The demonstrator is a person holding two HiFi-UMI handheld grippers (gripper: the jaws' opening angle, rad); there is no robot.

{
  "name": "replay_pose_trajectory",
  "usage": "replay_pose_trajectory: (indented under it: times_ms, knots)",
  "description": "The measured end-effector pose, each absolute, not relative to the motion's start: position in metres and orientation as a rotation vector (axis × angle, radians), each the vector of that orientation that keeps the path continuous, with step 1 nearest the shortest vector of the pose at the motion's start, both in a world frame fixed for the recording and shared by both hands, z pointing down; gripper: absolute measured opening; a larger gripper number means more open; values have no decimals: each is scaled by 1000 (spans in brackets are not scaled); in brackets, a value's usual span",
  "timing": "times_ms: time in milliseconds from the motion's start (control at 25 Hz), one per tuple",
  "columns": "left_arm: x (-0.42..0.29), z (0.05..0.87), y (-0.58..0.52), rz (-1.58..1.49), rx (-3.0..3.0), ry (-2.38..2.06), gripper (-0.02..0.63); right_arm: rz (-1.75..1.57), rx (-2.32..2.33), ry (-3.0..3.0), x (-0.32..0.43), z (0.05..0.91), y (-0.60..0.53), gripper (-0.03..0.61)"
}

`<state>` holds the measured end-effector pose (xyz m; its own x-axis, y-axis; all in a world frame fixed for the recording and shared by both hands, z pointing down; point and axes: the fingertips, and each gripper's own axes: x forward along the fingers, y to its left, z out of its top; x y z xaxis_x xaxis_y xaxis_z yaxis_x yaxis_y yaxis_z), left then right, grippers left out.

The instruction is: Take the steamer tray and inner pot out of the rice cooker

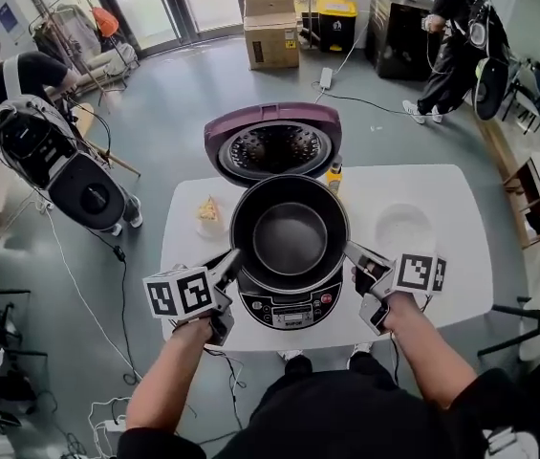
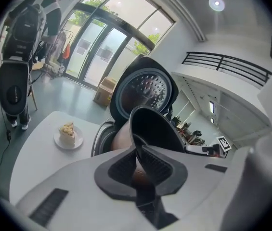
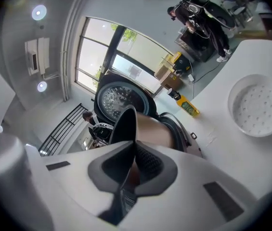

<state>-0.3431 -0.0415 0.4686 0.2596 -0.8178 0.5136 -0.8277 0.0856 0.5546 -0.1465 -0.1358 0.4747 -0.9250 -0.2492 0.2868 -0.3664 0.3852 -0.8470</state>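
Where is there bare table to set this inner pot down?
Roomiest: the table's right end, between the steamer tray and the right edge. The left side is tight: the cake plate sits close beside the rice cooker, leaving a narrow strip. The far middle is crowded by the open lid and a yellow bottle.

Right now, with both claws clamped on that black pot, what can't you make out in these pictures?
- Inside of the rice cooker: head view, the inner pot covers it.
- Print on the control panel: head view, too small to read.
- The yellow bottle: head view, partly hidden behind the pot's rim.
- Pot's bottom: both gripper views, blocked by the bodies of the left gripper and right gripper.
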Motion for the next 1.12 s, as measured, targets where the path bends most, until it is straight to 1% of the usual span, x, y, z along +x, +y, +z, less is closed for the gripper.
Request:
replay_pose_trajectory:
  times_ms: [240,520,840,1120]
  knots:
    - [-314,421,-42,29,1831,-1566,43,1579,565,-2678,-115,428,-126,12]
    - [-238,388,-52,-3,1939,-1561,43,1529,601,-2794,-39,394,-126,12]
    - [-124,404,-77,20,2009,-1414,48,1516,869,-2730,86,409,-139,12]
    - [-57,445,-84,41,1978,-1312,49,1564,1019,-2590,160,451,-137,12]
